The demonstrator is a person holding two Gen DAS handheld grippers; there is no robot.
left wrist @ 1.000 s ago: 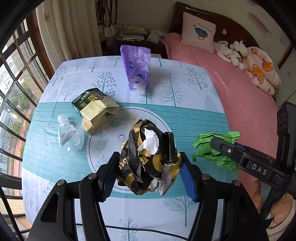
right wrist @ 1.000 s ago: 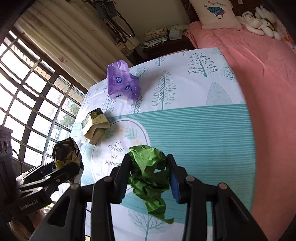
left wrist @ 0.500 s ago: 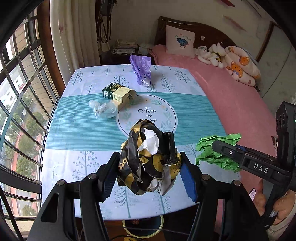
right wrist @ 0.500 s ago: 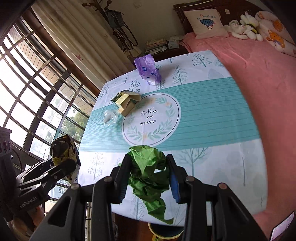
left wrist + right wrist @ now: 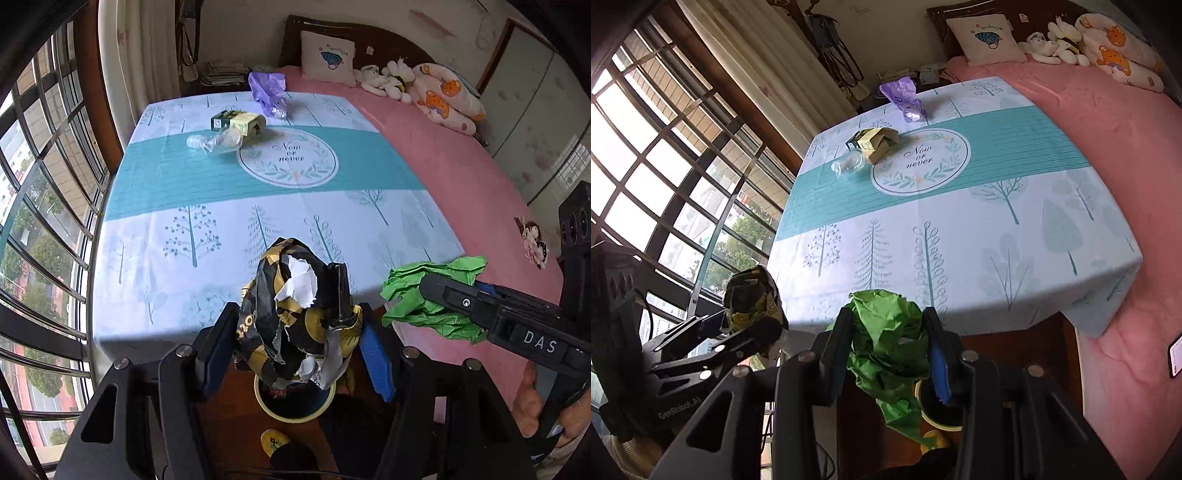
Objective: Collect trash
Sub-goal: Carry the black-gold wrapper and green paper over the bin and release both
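Note:
My left gripper point(image 5: 295, 339) is shut on a crumpled black and gold wrapper point(image 5: 295, 314), held off the table's near edge above a yellow-rimmed trash bin point(image 5: 295, 406) on the floor. My right gripper point(image 5: 890, 343) is shut on a crumpled green paper point(image 5: 886, 332), also off the near edge, with the bin point(image 5: 938, 410) partly visible below it. In the left wrist view the green paper point(image 5: 424, 295) shows at the right. On the table lie a purple plastic bag point(image 5: 269, 92), a crushed carton point(image 5: 236, 122) and a clear plastic bottle point(image 5: 214, 142).
The table point(image 5: 184, 240) has a white and teal tree-print cloth. A pink bed point(image 5: 461, 177) with pillows and soft toys adjoins its right side. A barred window point(image 5: 37, 221) runs along the left. A wooden floor lies below the near edge.
Both grippers have pulled back from over the table to beyond its near edge, each still holding its trash. The bin has come into view beneath them.

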